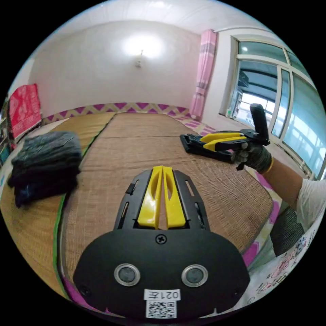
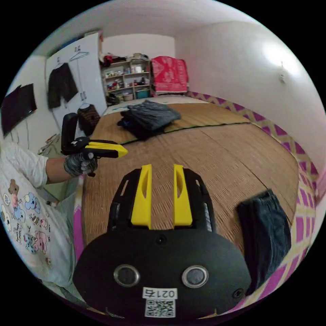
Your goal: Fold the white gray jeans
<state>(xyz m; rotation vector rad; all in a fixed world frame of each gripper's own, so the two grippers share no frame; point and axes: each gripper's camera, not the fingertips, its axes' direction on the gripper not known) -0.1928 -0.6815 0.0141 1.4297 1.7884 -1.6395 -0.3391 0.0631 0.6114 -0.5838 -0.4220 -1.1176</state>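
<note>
White walls and a woven straw mat covering a wide bed platform set the scene, with a pink curtain hanging beside the window at two o'clock in the left gripper view. At nine o'clock in that view sits a stack of folded dark clothes, the same pile lying at twelve o'clock in the right gripper view, in front of a cluttered shelf and a red cloth. Folded dark jeans rest near the mat's edge at four o'clock in the right gripper view, blurred; whether they are the white gray pair cannot be told. A person in a white printed shirt stands at the bedside, holding both tools above the mat in gloved hands. The left hand-held gripper has its yellow jaws pressed together, tips touching, empty. The right hand-held gripper holds its jaws apart with a clear gap and nothing between them; seen from the left gripper view at three o'clock, it hovers over the mat.
</note>
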